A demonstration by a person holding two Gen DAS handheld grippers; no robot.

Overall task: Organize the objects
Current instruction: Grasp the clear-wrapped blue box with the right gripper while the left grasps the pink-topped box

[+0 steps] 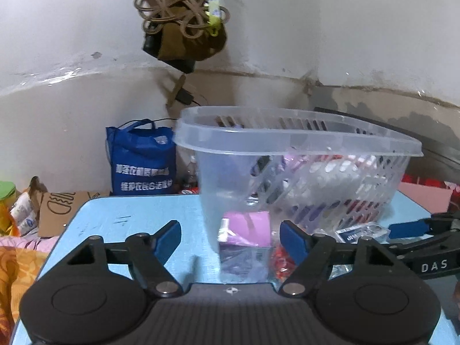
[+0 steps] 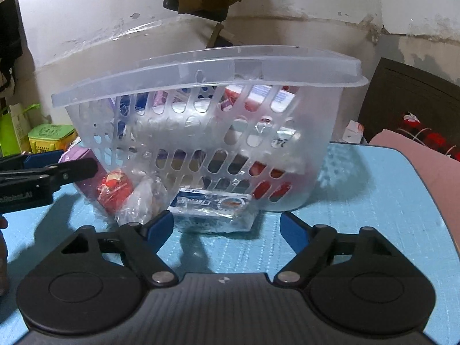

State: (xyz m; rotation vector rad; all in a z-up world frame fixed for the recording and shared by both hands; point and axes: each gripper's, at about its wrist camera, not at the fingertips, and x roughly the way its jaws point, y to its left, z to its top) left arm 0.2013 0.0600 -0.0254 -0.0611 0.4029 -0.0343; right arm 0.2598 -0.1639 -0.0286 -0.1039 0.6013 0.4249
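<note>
A clear slotted plastic basket (image 1: pixel 287 141) (image 2: pixel 201 72) stands on the light blue table (image 2: pixel 373 201), with several packets inside it. At its foot lie a purple box (image 1: pixel 244 235) (image 2: pixel 83 155), a red wrapped item (image 1: pixel 281 261) (image 2: pixel 115 189), a clear wrapped bundle (image 2: pixel 143 201) and a blue-and-white packet (image 1: pixel 353 234) (image 2: pixel 212 204). My left gripper (image 1: pixel 230 240) is open, and the purple box sits between its blue pads without touching them. My right gripper (image 2: pixel 225 227) is open just short of the blue-and-white packet. One of the left gripper's fingers (image 2: pixel 74 169) shows at the left of the right wrist view.
Behind the table, against a stained white wall, are a blue printed bag (image 1: pixel 141 166) and a cardboard box (image 1: pixel 63 207). A green box (image 2: pixel 49 138) sits at the far left. A dark floral board (image 2: pixel 417 109) and a pink sheet (image 2: pixel 417 149) lie to the right. Cords (image 1: pixel 178 14) hang above.
</note>
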